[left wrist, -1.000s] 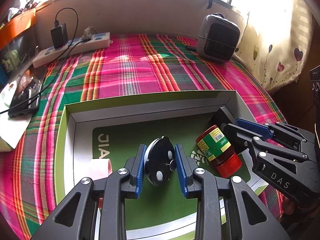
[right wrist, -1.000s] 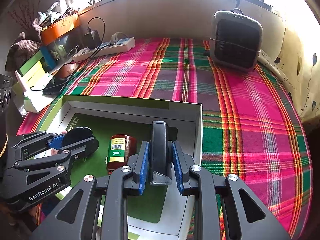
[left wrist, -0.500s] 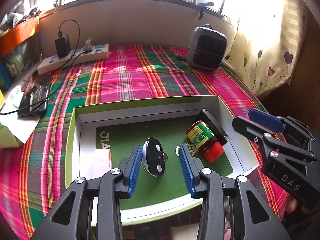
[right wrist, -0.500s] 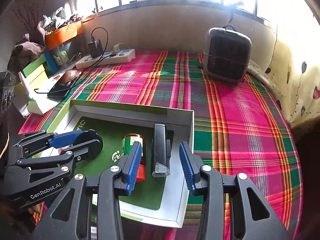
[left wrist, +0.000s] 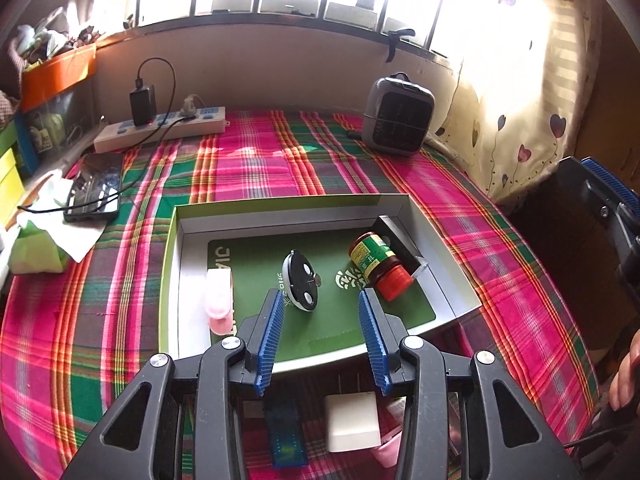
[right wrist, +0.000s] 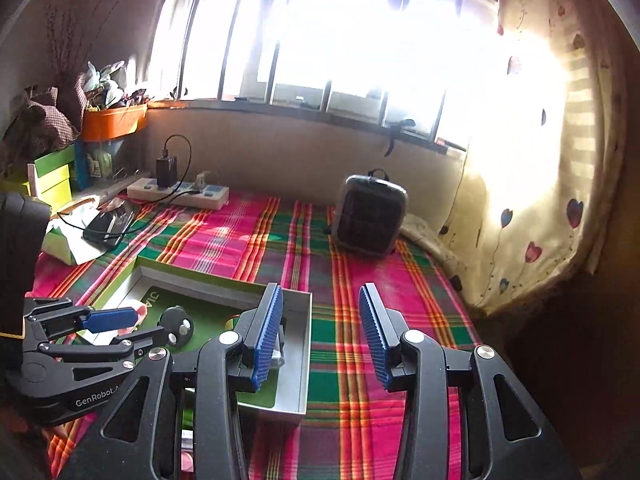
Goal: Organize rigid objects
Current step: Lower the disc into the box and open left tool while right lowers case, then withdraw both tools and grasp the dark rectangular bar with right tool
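Left gripper [left wrist: 320, 332]: jaws apart, nothing between the blue pads; poised above the near edge of the box, clear of everything in it.
Right gripper [right wrist: 320, 332]: jaws apart, empty; raised over the plaid cloth just right of the box, pointing toward the window.
Box [left wrist: 288, 204]: shallow open carton with green outer walls, grey inner walls and a green printed floor, lying flat on the cloth.
Round black disc [left wrist: 301, 280]: inside the box near the middle of the green floor, tilted on edge, 2 white dots and a small metal stud on its face; apart from both grippers.
Jar [left wrist: 378, 266]: red lid, green and yellow label, lying on its side in the right part of the box, lid toward the near edge.
Black bar [left wrist: 400, 240]: long dark item along the right inner wall, touching the jar's side.
Pink item [left wrist: 219, 298]: pale pink piece on the left side of the box floor, partly over the grey margin.
Plaid cloth [left wrist: 248, 160]: pink, green and orange checks covering the table.
Heater [left wrist: 398, 120]: small grey unit with a dark grille, at the far right of the cloth, well apart from the box.
Power strip [left wrist: 160, 130]: white, along the far edge, a black charger plugged in.
Phone [left wrist: 95, 188]: dark, at the left edge, cable attached.
Hand [left wrist: 626, 376]: fingers visible at the right border of the left view.
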A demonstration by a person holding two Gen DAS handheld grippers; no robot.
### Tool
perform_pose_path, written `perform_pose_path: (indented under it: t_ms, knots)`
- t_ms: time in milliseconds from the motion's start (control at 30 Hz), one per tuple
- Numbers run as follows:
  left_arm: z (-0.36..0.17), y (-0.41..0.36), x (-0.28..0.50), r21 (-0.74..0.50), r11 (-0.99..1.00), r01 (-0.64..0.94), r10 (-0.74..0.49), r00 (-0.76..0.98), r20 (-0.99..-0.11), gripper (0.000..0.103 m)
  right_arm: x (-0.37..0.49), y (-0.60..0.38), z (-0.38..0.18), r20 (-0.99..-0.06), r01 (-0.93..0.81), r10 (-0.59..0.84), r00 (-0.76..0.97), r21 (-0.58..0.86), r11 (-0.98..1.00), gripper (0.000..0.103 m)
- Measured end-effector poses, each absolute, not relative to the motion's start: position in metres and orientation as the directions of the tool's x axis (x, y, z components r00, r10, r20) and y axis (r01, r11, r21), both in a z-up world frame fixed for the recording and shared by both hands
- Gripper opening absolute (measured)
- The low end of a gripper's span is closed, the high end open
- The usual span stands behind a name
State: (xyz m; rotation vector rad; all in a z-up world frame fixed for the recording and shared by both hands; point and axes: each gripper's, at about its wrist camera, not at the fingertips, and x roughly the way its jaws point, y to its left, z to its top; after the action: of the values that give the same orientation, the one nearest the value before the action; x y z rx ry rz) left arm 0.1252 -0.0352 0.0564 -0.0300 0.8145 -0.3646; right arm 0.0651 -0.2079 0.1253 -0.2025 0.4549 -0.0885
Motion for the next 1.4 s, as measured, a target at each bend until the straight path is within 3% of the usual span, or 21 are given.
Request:
perform_pose_path:
  t_ms: [233,667,1100,1400]
  knots:
    - [0.058,-0.029,0.113,-0.176,0.939,0.295,-0.33,0.634,-0.699,0.038,0.041,-0.198,0.142,-0.356,0.072,-0.16,0.921,-0.247,0.966,0.041]
    - [0.062,-0.014,0.092,-0.189,0.94,0.284,-0.333,0.647,-0.686,0.038,0.026,-0.192,0.137,-0.373,0.047,-0.135,0.918,-0.237,0.97,0.041]
    - [0.049,0.007,0.065,-0.208,0.942,0.264,-0.332,0.64,-0.693,0.038,0.013,-0.202,0.1,-0.503,-0.04,-0.039,0.863,-0.147,0.988,0.041]
    - [0.033,0.019,0.053,-0.231,0.943,0.241,-0.332,0.613,-0.717,0.039,0.011,-0.211,0.055,-0.648,-0.138,0.109,0.754,0.007,0.99,0.041]
